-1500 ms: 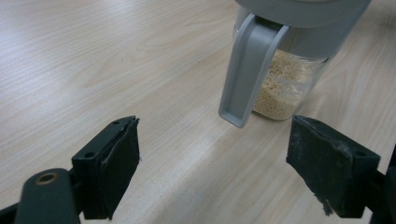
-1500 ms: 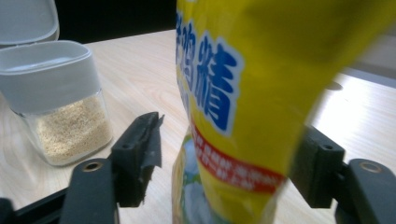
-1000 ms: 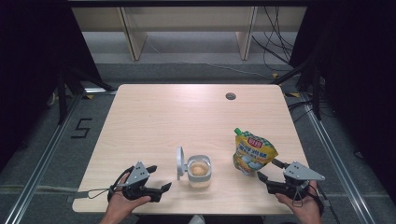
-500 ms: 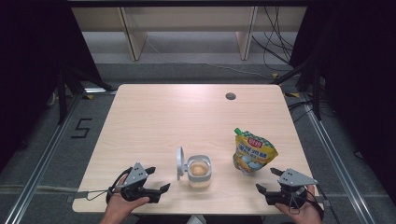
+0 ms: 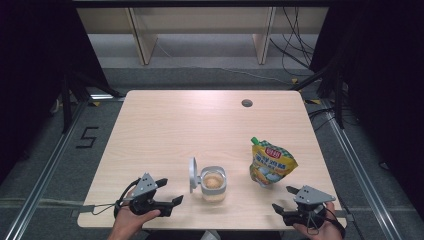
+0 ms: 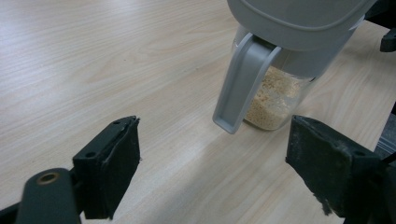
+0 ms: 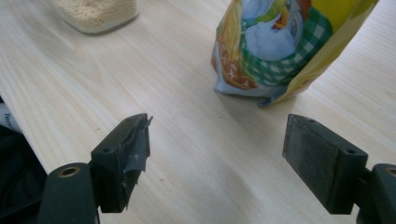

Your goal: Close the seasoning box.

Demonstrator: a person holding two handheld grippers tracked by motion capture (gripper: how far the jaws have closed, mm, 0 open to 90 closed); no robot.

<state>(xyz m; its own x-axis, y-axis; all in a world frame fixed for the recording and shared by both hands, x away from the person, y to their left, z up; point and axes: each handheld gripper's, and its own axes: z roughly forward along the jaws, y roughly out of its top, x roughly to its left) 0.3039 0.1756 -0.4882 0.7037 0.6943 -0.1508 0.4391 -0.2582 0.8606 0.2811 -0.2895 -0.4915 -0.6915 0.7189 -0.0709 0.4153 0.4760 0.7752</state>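
Note:
A clear jar [image 5: 213, 183] of pale grains stands near the table's front edge, its grey hinged lid [image 5: 192, 174] swung open to the left. In the left gripper view the jar [image 6: 275, 100] sits just ahead, lid latch hanging down. My left gripper [image 5: 170, 191] rests left of it, open and empty [image 6: 219, 172]. A yellow spouted pouch [image 5: 271, 163] stands to the right of the jar. My right gripper [image 5: 284, 199] sits in front of the pouch [image 7: 280, 46], open; its jaws have just been closing a little with nothing between them [image 7: 224, 158].
The wooden table [image 5: 180, 125] has a round cable hole [image 5: 247, 103] at the back right. Shelf legs and cables stand on the floor beyond the far edge. Metal rails run along both sides of the table.
My right gripper has drawn back slightly from the pouch toward the near edge. The left gripper, jar and pouch have not moved.

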